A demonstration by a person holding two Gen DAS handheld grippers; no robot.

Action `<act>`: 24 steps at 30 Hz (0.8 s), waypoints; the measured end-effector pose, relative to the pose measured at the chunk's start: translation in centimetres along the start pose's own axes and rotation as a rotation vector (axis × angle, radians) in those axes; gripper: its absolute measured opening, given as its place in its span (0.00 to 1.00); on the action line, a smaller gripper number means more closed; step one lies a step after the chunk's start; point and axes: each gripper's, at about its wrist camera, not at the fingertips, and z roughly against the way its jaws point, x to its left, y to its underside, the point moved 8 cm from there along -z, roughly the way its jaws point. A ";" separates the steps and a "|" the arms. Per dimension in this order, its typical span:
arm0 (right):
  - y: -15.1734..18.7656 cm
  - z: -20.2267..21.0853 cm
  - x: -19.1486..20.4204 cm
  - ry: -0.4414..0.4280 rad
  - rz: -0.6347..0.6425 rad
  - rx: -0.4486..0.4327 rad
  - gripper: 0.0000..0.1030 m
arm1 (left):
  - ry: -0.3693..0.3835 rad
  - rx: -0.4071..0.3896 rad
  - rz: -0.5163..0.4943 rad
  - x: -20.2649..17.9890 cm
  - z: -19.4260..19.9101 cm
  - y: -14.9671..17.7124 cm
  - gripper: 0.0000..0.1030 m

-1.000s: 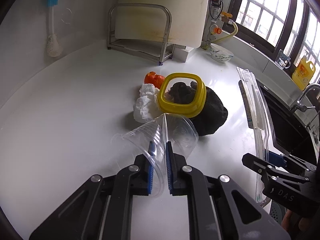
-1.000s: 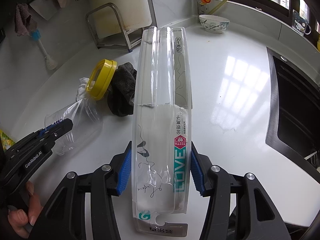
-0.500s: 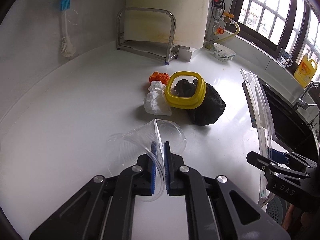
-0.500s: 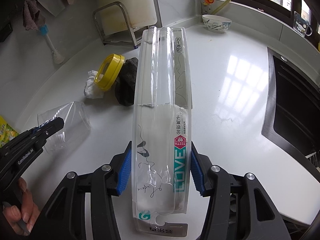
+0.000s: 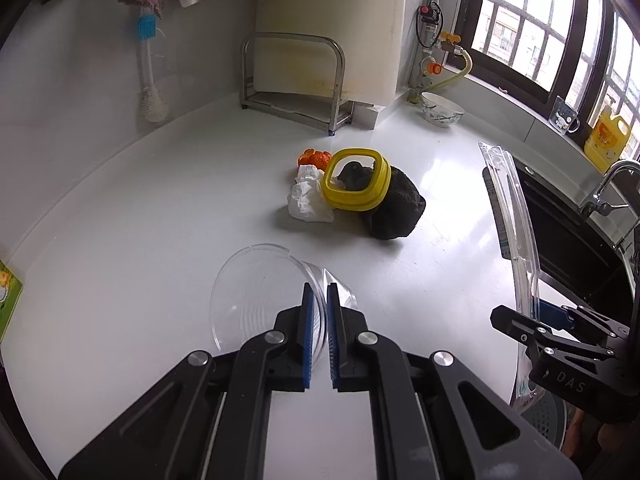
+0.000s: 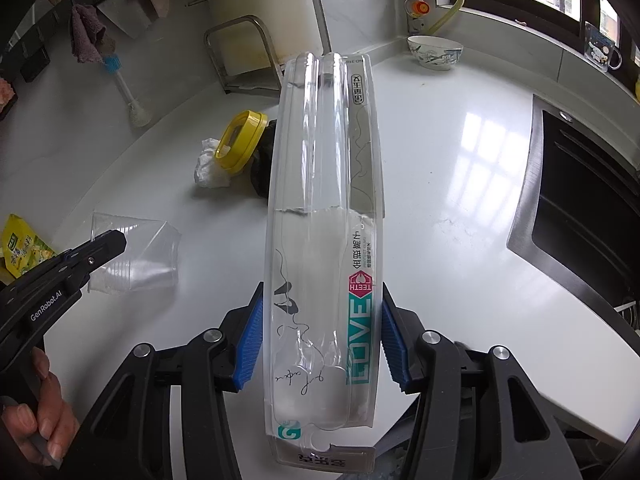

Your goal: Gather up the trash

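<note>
Your left gripper (image 5: 318,300) is pinched nearly closed on the wall of the clear plastic cup (image 5: 256,288), lifted over the white counter (image 5: 120,248). Your right gripper (image 6: 322,344) clamps the long clear toothbrush package (image 6: 324,216) by both edges. Yellow lid (image 5: 356,186), tissue (image 5: 306,200), orange peel (image 5: 316,157) and dark cloth (image 5: 396,212) sit clustered mid-counter.

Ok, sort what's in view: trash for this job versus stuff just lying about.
Trash: cup in left gripper; blister pack in right gripper; tissue; orange peel; yellow wrapper.

Lying about: bowl, rack, brush, mug, oil jug.
</note>
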 end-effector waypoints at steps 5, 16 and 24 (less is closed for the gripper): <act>1.2 1.4 -0.5 -0.010 0.004 0.001 0.49 | -0.007 0.000 -0.006 -0.6 1.4 0.6 0.07; 2.9 3.2 -1.7 -0.025 -0.010 0.002 0.49 | -0.007 -0.002 -0.001 -1.9 3.2 1.5 0.05; 3.2 4.0 -1.7 -0.045 -0.020 -0.011 0.49 | -0.010 -0.009 0.004 -2.1 4.4 1.6 0.05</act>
